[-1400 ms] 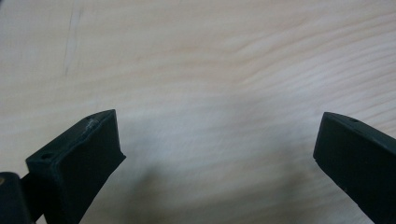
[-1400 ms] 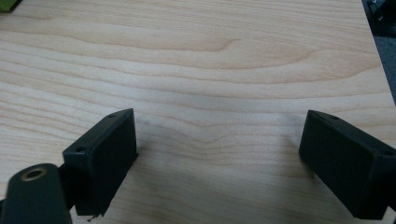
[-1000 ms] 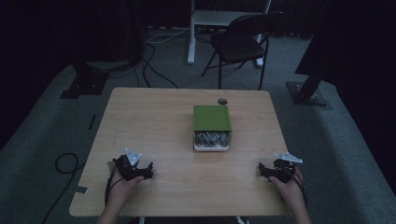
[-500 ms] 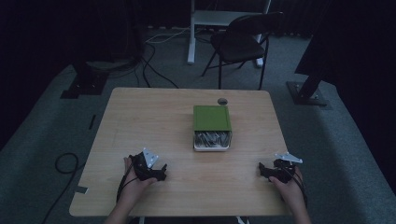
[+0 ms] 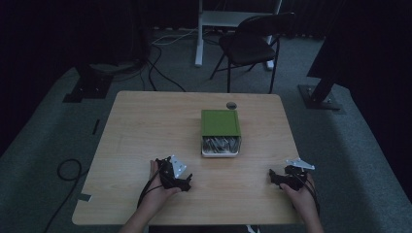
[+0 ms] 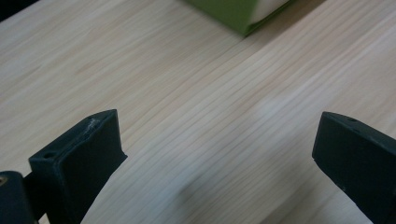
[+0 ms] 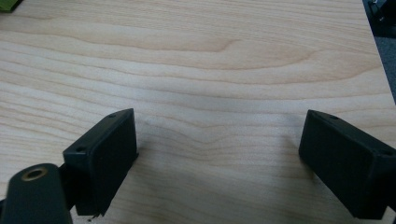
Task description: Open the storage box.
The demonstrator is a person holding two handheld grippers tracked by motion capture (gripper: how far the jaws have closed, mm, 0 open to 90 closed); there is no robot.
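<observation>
Both jaws wide apart and empty, left gripper [image 5: 187, 180] low over the table [image 5: 145, 126] short of the green box [image 5: 220, 122] at centre, right gripper [image 5: 273, 178] well apart: risk judged—a skewed approach could shove the box instead of gripping it.

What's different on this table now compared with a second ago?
The left gripper has slid rightward along the near edge, toward the green box, its jaws open and holding nothing. The right gripper stayed put near the right corner, also open. The box and the table have not moved.
</observation>
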